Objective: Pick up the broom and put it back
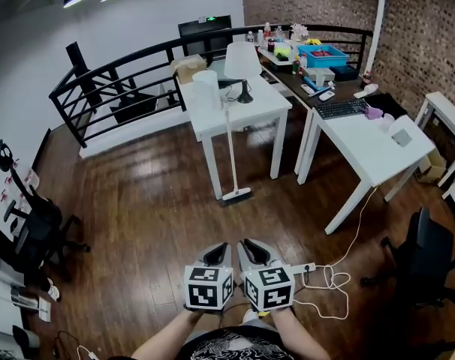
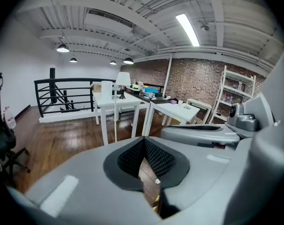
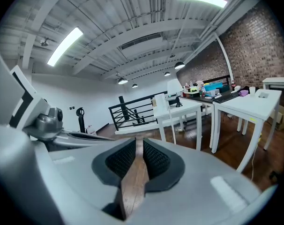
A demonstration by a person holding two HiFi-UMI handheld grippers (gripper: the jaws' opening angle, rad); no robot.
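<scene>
The long, white-handled broom (image 1: 231, 152) stands upright, its flat head on the dark wooden floor (image 1: 152, 201) and its handle leaning against the front edge of the white table (image 1: 257, 105). It is straight ahead of you, well apart from both pairs of jaws. Your left gripper (image 1: 217, 253) has its jaws closed tip to tip and holds nothing. Just beside it, your right gripper (image 1: 256, 252) has its jaws a narrow slit apart, also holding nothing.

Right gripper (image 3: 138, 143) gapes slightly, empty; broom (image 3: 170, 123) apparently leans against white table (image 3: 189, 108).
</scene>
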